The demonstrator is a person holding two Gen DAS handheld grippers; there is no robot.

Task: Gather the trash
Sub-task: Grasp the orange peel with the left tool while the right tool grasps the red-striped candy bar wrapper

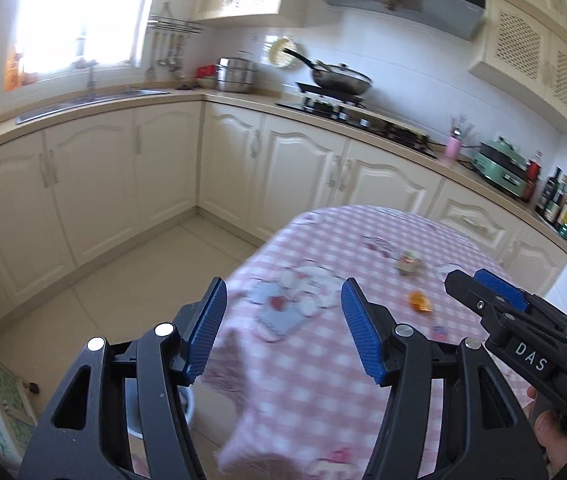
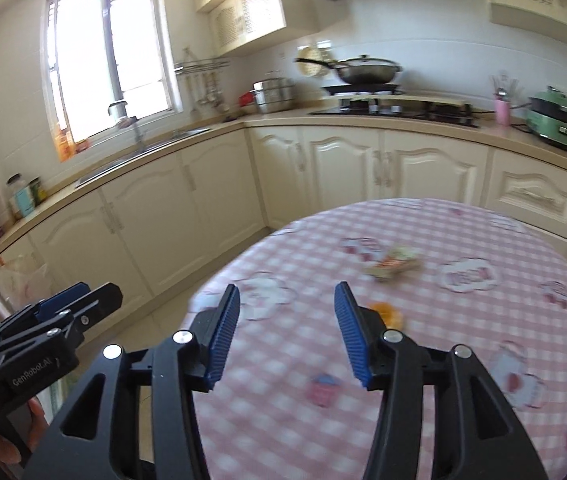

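Note:
A round table with a pink checked cloth (image 1: 323, 360) (image 2: 463, 360) holds the trash. A crumpled snack wrapper (image 1: 408, 263) (image 2: 395, 265) lies near the middle. An orange scrap (image 1: 420, 301) (image 2: 390, 312) lies nearer, just past my right gripper's right fingertip. A small flat scrap (image 1: 439, 333) lies by it. My left gripper (image 1: 283, 320) is open and empty above the table's left edge. My right gripper (image 2: 287, 320) is open and empty over the table; it also shows in the left wrist view (image 1: 479, 280). The left gripper shows at the left of the right wrist view (image 2: 79, 300).
Cream cabinets and a counter (image 2: 323, 120) wrap around behind the table, with a sink (image 1: 83, 104), pots, a wok on the hob (image 1: 339, 80), a pink cup and bottles. Tiled floor (image 1: 143, 280) lies left of the table. A white bin (image 1: 163, 412) stands below my left gripper.

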